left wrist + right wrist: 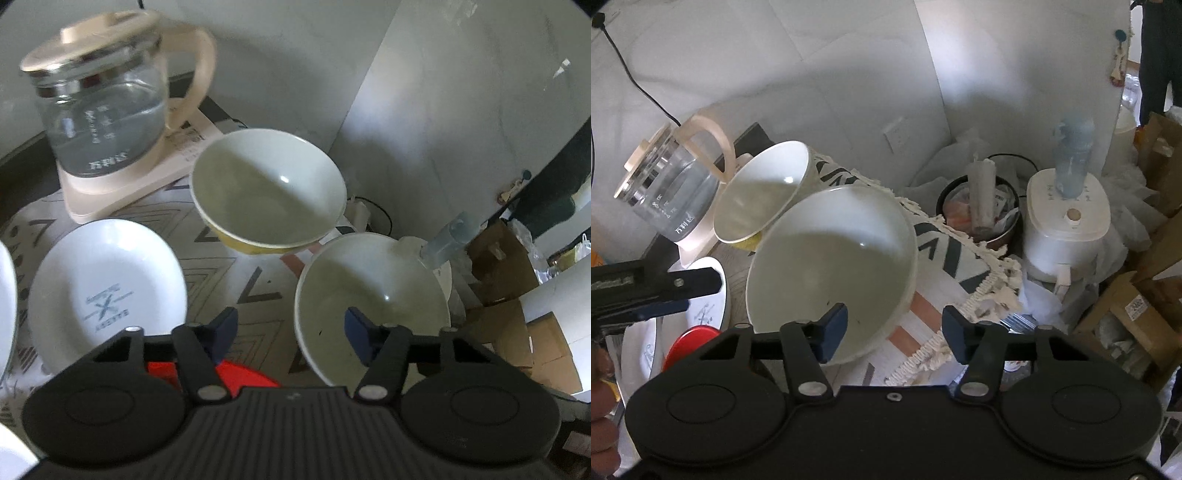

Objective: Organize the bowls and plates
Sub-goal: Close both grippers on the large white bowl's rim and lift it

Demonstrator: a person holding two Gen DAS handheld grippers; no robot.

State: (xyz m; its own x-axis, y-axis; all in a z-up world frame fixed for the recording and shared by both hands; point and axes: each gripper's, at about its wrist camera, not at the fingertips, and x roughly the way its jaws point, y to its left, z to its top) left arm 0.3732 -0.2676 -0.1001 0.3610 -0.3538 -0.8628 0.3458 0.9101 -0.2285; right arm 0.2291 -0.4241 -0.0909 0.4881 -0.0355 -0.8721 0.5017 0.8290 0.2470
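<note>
The left tongs (291, 325) stand half spread and pinch nothing; the near rim of the white bowl (373, 306) lies between the pads, one pad inside the bowl and the other outside over the patterned cloth (236, 273). The right tongs (894, 325) are likewise half spread and empty, straddling the opposite rim of the same bowl, near the cloth's fringed edge.

The bowl sits close to the worktop's edge, so an uneven squeeze from either side could, I judge, tip it or slide it off toward the clutter below. The glazed rim looks slippery; a shallow bite may let it slip.

Just beyond, the yellow-sided bowl (269, 192) leans tilted, and a nudge could roll it. The white plate (107, 280) lies left; the glass kettle (96, 110) stands farthest.
</note>
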